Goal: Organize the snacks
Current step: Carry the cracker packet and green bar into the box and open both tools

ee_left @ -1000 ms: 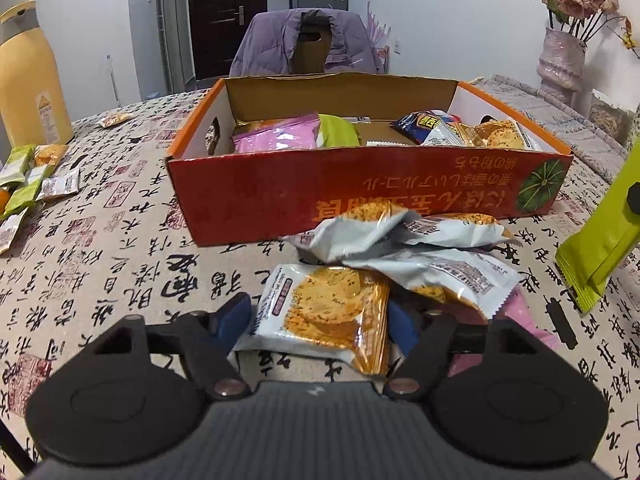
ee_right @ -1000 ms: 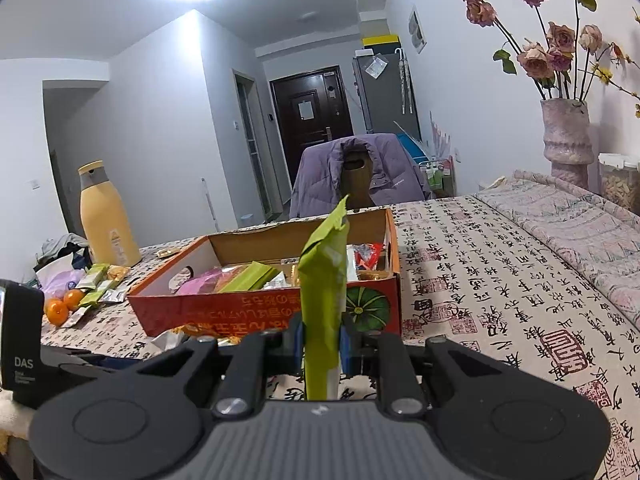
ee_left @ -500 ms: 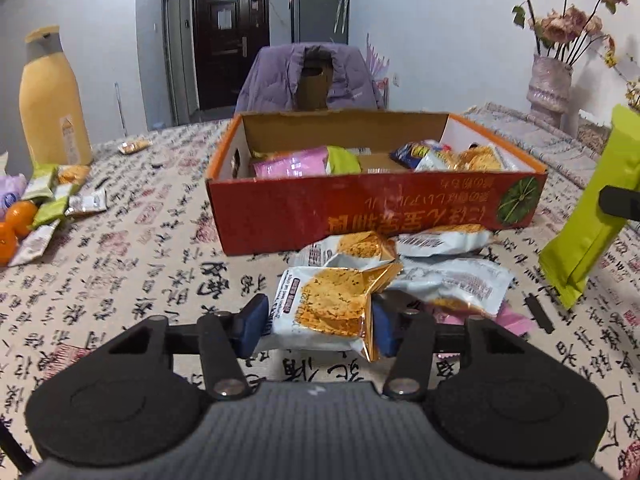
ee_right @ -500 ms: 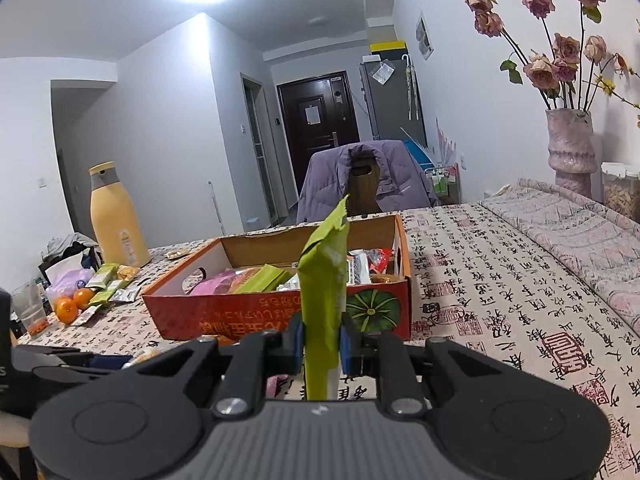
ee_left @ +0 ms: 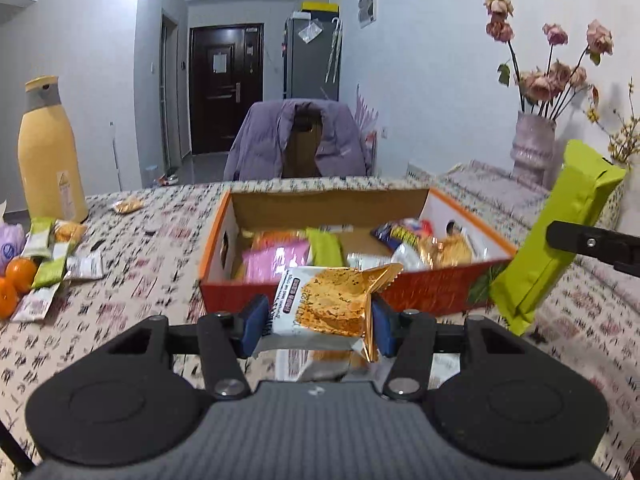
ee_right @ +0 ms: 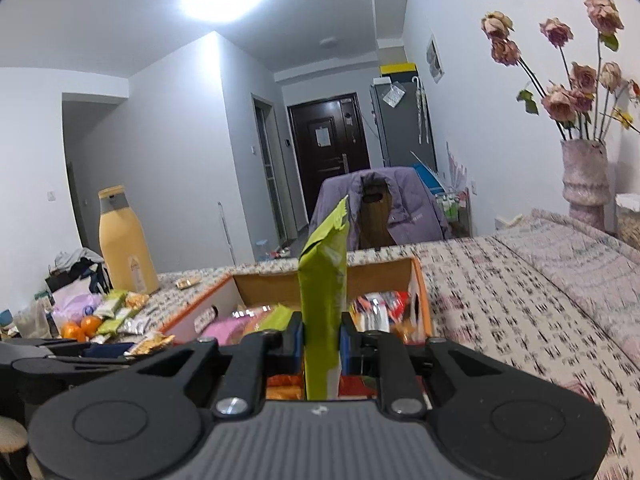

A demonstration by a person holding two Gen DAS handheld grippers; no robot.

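The left hand-held gripper [ee_left: 316, 330] clamps a light, crinkly, crush-prone cracker packet [ee_left: 324, 304] by its side seams at lower centre before the snack box [ee_left: 436, 294], while the right hand-held gripper [ee_right: 322, 344] pinches an upright green packet [ee_right: 324, 276] low down.

Print ran along the white edge of the cracker packet [ee_left: 320, 304] and across the tablecloth [ee_left: 160, 256], but none of it was legible.

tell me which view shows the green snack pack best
The left wrist view: the green snack pack shows its full broad face, tilted, beside the box. The right wrist view shows it edge-on, pinched in the right claw.
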